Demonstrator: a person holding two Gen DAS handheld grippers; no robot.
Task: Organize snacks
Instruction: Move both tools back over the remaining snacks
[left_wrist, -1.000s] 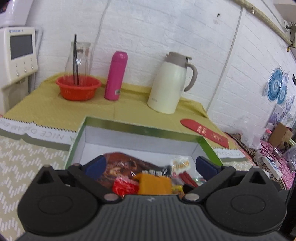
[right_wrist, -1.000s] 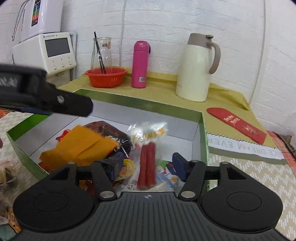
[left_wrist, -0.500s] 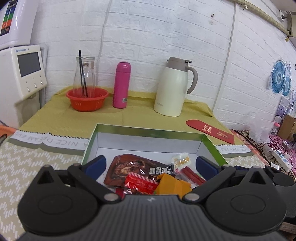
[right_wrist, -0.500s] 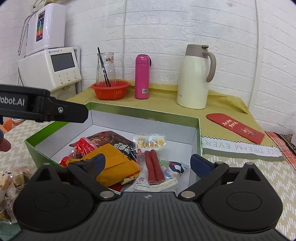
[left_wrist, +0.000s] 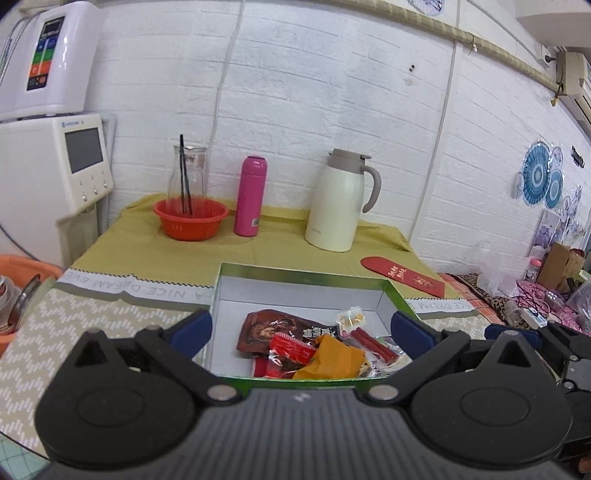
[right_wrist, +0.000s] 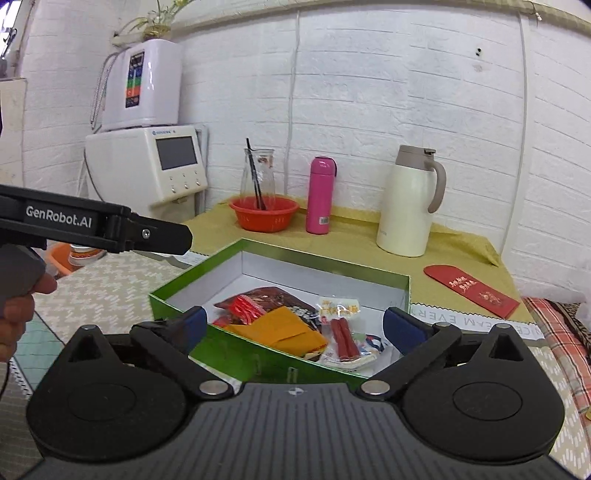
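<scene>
Both grippers, left gripper (left_wrist: 301, 326) and right gripper (right_wrist: 293, 325), have pulled back from the green box (right_wrist: 280, 258), jaws apart and empty; snacks (right_wrist: 288, 325) are inside, the task looks near done.

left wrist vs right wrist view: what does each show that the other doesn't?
Left wrist only: blue wall fans, cardboard box on the far right.
Right wrist only: the left hand-held gripper from the side, the hand holding it, a plant on top of the water purifier.
Both: green box of snacks, orange packet, pink bottle, cream jug, red envelope.
</scene>
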